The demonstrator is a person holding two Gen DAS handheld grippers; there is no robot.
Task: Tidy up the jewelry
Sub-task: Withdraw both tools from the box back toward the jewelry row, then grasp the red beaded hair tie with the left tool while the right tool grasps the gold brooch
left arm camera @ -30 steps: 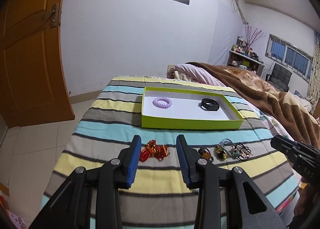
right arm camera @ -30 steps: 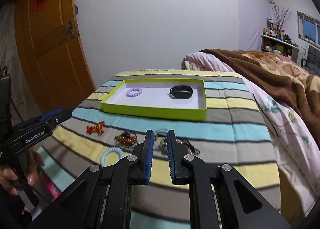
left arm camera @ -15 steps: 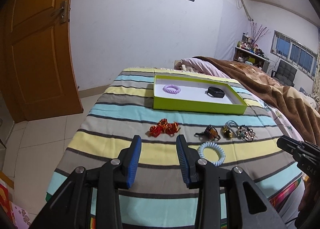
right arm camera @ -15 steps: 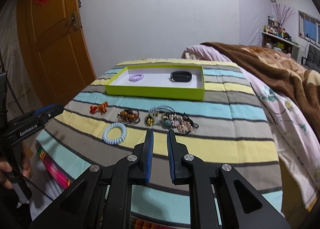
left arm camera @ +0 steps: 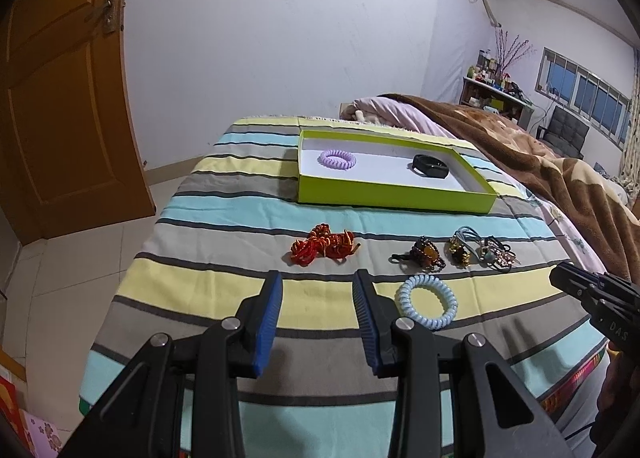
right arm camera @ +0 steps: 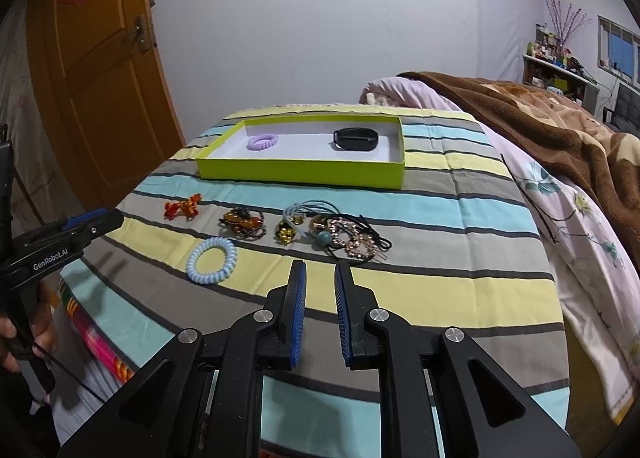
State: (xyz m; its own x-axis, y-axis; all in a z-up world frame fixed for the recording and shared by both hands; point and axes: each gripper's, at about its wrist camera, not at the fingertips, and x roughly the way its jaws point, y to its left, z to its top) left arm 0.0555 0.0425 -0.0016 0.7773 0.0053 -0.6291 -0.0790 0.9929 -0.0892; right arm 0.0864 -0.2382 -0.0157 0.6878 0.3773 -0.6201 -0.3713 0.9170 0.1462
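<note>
A lime-green tray [left arm camera: 394,199] [right arm camera: 300,173] at the far end of the striped cloth holds a purple coil band [left arm camera: 337,159] [right arm camera: 262,141] and a black band [left arm camera: 430,166] [right arm camera: 356,138]. In front lie a red ornament [left arm camera: 323,249] [right arm camera: 183,207], an amber bead bracelet [left arm camera: 425,254] [right arm camera: 244,221], a tangle of cords and trinkets [left arm camera: 482,252] [right arm camera: 340,236], and a pale blue coil band [left arm camera: 426,301] [right arm camera: 211,260]. My left gripper [left arm camera: 318,292] is open and empty, just short of the red ornament. My right gripper [right arm camera: 321,278] is open by a narrow gap and empty, short of the tangle.
The striped cloth [right arm camera: 440,282] covers a table that drops off at the left and near edges. A bed with a brown blanket [right arm camera: 540,113] lies to the right. An orange door [left arm camera: 60,105] stands at the left, over a tiled floor.
Both grippers have pulled back and risen from the jewelry, so the whole row now shows. The left jaws stay wide; the right jaws stay narrowly apart.
</note>
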